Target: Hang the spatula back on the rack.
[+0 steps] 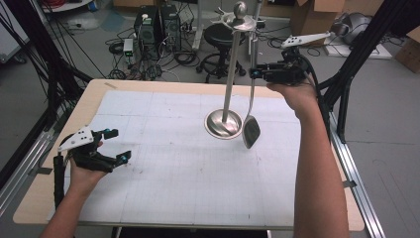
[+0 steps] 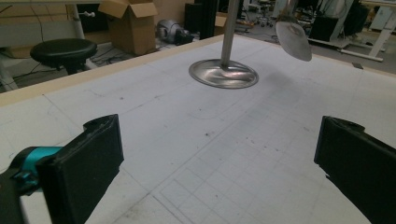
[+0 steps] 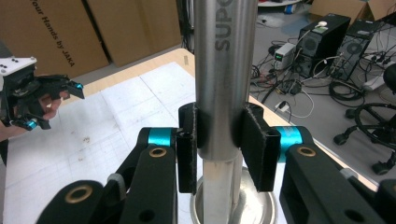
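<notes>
Right gripper [image 3: 219, 147] jaws pinch the stiff, slick polished steel stand pole [image 3: 223, 70] mid-shaft; left gripper [image 2: 215, 172] jaws spread, empty.

stand [image 1: 230, 74]: silver | spoon [image 1: 250, 130]: silver | mat [image 1: 173, 168]: white, grey grid

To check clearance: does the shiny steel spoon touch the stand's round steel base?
Apart. In the left gripper view the shiny steel spoon hangs clear beside the round steel base, with table between.
</notes>
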Tool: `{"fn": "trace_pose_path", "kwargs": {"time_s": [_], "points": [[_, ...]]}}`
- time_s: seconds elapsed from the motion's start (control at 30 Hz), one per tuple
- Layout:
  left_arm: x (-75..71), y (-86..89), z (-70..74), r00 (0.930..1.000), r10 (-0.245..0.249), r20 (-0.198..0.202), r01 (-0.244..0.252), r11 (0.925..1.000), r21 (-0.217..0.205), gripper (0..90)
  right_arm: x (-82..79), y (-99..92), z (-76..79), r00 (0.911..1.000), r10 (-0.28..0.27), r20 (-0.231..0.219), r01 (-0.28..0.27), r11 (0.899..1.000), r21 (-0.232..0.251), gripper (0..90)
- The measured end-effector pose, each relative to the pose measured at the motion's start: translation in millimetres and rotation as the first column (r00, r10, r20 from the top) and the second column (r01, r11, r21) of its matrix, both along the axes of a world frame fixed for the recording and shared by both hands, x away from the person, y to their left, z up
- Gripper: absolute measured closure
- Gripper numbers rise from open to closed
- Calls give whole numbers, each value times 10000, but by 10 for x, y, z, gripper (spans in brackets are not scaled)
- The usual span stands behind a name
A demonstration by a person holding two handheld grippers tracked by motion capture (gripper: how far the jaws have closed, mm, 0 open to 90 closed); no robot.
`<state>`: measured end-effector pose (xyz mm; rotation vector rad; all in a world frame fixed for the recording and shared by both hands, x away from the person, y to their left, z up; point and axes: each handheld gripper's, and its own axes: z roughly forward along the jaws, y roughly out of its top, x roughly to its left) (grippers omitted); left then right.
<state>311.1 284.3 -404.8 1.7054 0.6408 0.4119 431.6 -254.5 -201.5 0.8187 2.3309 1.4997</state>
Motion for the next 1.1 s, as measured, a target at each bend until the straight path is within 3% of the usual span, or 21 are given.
{"fn": "trace_pose_path", "kwargs": {"time_s": [0.47, 0.7, 0.77, 0.9, 1.1], "points": [[0, -2, -1, 10000, -18, -23, 18, 10000, 37, 17, 44, 57, -23, 10000, 2, 75, -2, 10000, -4, 685], [4, -8, -6, 10000, -36, -30, 36, 10000, 54, 17, 59, 89, -33, 9981, -577, 229, 581, 9982, -132, 651], [2, -4, -3, 10000, -34, -17, 34, 10000, 89, 17, 58, 85, -47, 9964, -814, 217, 821, 9960, -364, 577], [1, -2, -8, 10000, -40, -60, 41, 9999, 91, 17, 25, 11, -37, 9945, -1038, 103, 1041, 9941, -313, 484], [1, -7, -5, 10000, -63, -25, 63, 9999, 114, 17, -89, -55, 21, 9922, -1142, 505, 1164, 9923, -414, 391]]}}
